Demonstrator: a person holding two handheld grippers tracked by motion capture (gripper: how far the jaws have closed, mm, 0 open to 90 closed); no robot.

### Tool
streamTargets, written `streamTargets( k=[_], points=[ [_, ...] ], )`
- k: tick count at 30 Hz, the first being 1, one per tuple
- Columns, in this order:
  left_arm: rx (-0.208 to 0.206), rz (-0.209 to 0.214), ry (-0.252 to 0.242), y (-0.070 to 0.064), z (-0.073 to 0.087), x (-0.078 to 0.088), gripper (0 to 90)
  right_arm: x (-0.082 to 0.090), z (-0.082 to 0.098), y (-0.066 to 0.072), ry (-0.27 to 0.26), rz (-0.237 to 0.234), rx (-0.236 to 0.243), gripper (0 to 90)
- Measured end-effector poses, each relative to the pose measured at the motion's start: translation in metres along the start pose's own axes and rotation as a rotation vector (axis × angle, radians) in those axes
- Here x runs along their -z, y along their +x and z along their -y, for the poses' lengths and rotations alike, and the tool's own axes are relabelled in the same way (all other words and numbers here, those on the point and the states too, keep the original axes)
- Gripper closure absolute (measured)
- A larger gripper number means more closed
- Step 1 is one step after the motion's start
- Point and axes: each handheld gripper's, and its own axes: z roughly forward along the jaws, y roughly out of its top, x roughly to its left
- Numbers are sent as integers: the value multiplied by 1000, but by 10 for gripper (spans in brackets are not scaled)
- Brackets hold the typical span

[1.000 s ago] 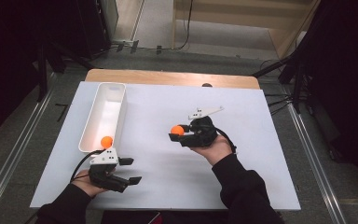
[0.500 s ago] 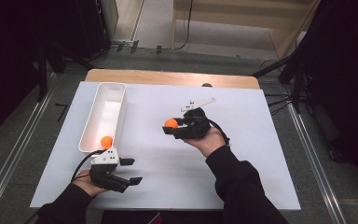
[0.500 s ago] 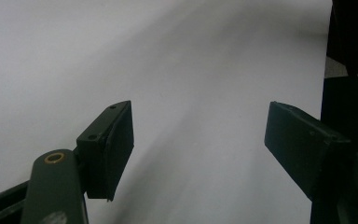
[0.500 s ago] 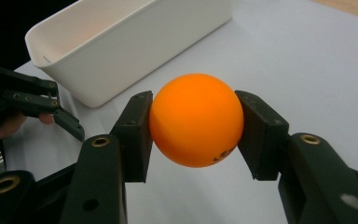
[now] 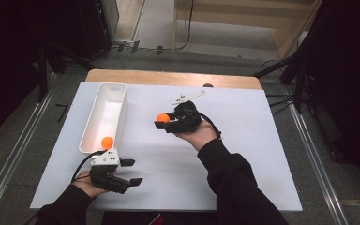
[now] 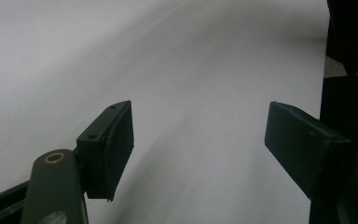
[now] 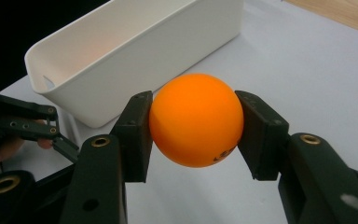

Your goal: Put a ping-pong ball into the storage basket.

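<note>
Right hand-held gripper [image 5: 161, 121] carried orange ball [image 5: 163, 117] nearer bin [image 5: 104, 117].

floor: grey carpet [image 5: 37, 140] | table: wood edge [image 5: 168, 77] | surroundings: dark

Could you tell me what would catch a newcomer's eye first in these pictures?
Most striking is the orange ball clamped in the right gripper above the middle of the white table. Next comes the long white bin at the table's left, with a second ball at its near end. The left gripper sits open and empty at the near edge.
</note>
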Motion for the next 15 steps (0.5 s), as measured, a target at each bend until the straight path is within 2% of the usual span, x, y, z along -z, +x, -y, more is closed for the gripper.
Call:
streamTargets(
  k=[7,15],
  points=[
    [-3,3,-2,0,0,0,242,-10,-3,-6,-3,-1,4,484],
    [-3,5,-2,0,0,0,242,-20,-9,-3,-2,-10,5,483]
  ],
)
